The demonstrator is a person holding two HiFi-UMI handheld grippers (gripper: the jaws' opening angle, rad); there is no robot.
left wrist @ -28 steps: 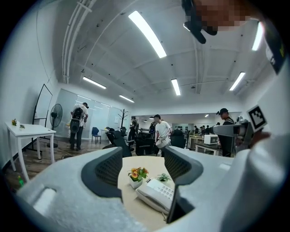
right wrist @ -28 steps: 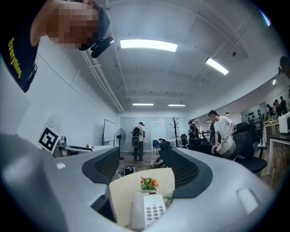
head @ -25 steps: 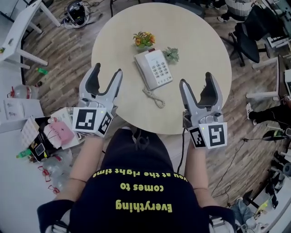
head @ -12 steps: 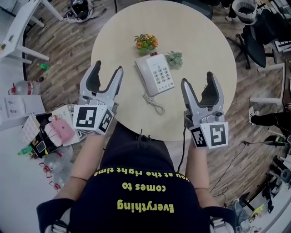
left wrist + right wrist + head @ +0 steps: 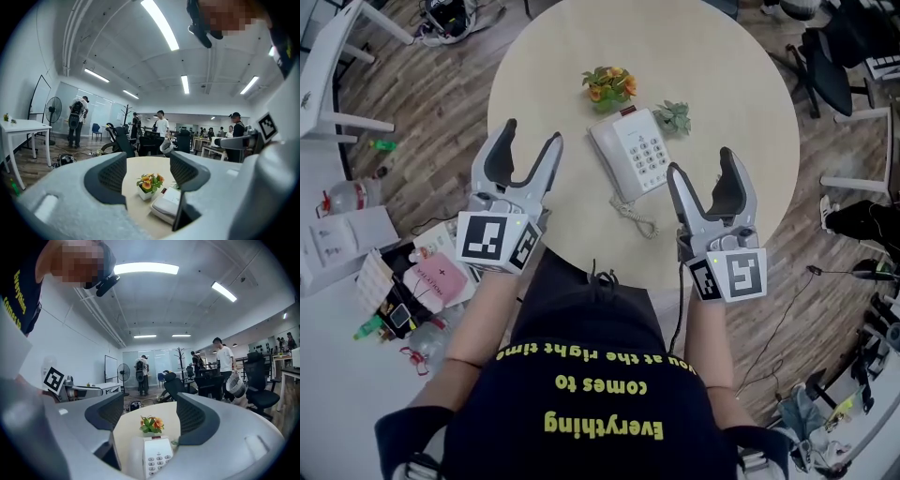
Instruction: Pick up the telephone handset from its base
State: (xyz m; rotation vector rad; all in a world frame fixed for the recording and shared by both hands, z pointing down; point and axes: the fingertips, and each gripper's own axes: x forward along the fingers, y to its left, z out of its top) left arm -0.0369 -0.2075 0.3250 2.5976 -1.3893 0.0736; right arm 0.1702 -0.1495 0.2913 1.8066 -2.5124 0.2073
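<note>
On the round worktop [image 5: 553, 75], left gripper [image 5: 532, 134] and right gripper [image 5: 700, 164] hover at the near edge, fingers spread and empty. Between them sits the telephone [image 5: 642, 155], its handset [image 5: 607, 161] seated along the left side. Recommended: grip the handset mid-span, crosswise; lift straight, allowing for the coiled cord [image 5: 637, 217].

A round pale table [image 5: 553, 56] is carrying a white telephone [image 5: 639, 157], its coiled cord [image 5: 637, 217], a flower pot [image 5: 610, 84] and a small green plant [image 5: 675, 116].

Dark navy shirt [image 5: 586, 323], yellow lettering [image 5: 600, 427]
</note>
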